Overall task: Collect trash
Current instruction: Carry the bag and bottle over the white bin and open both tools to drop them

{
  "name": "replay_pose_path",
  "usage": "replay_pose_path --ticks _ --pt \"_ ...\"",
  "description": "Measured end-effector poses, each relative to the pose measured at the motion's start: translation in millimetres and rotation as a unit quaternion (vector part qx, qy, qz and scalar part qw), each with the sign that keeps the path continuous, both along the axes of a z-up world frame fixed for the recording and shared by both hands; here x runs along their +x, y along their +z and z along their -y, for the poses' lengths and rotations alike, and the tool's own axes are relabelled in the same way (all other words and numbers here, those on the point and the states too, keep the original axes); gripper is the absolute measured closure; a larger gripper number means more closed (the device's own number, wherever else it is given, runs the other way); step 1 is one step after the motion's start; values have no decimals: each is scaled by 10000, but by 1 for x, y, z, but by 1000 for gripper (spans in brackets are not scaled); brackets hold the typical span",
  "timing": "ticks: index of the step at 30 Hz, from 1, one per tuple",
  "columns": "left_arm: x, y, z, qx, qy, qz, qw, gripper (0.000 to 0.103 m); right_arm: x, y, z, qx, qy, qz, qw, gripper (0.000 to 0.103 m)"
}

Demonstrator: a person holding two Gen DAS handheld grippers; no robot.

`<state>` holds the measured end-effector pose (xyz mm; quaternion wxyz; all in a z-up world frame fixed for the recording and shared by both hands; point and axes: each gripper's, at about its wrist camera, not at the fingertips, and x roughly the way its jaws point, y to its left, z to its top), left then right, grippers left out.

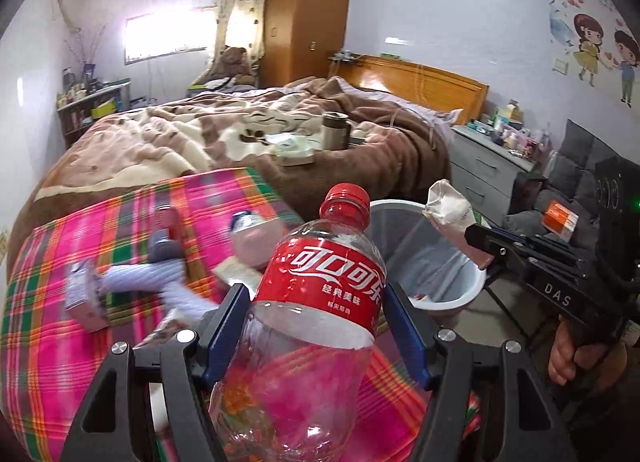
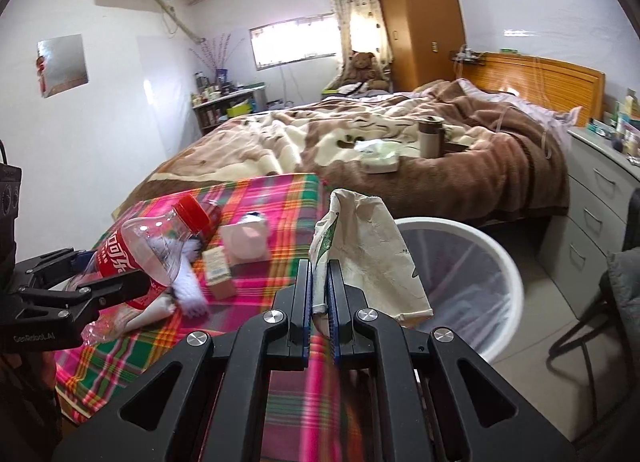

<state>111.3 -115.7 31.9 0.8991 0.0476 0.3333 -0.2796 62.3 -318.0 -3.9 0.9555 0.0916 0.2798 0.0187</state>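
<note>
Currently the left gripper (image 1: 316, 312) is clamped on an empty clear cola bottle (image 1: 320, 286), its blue pads pressing the bottle's sides just below the red label; the bottle fills the lower centre of the left wrist view, red cap pointing up and slightly right. In the right wrist view the same bottle (image 2: 136, 250) sits at the left edge, tilted with its cap toward the upper right, above the pink plaid cloth (image 2: 280, 198). The right gripper (image 2: 319, 286) is closed tight on a crumpled whitish paper bag (image 2: 364, 246), pinching its lower left edge; the bag rises from between the pads at frame centre and hangs to the right. In the left wrist view the bag (image 1: 450, 214) appears right of centre, over the right side of the rim of the white trash bin (image 1: 464, 282). The bin (image 2: 504, 258) stands on the floor at right of centre in the right wrist view, just beside the cloth-covered surface, lined with a clear bag. Still on the cloth: a small carton (image 2: 218, 272), a pale round container (image 2: 246, 238) and a white knit item (image 2: 192, 290), all to the upper left of the right gripper's pads. A hand (image 1: 576, 354) grips the right tool's handle at lower right of the left wrist view.
</note>
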Motion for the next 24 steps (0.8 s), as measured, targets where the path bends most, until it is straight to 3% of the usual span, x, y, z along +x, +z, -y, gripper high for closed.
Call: replay_pose_path --ticks 8,19,24 --pt "9 -12 60 -39 -386 -213 9990 34 4 -13 33 -58 -302 -260 9992 96" --pt "28 -30 115 90 -538 -353 9979 34 15 -33 63 24 -459 -629 9970 96" --pt "42 -32 130 -108 -583 -491 9970 34 22 -40 72 -54 -478 -780 9958 96"
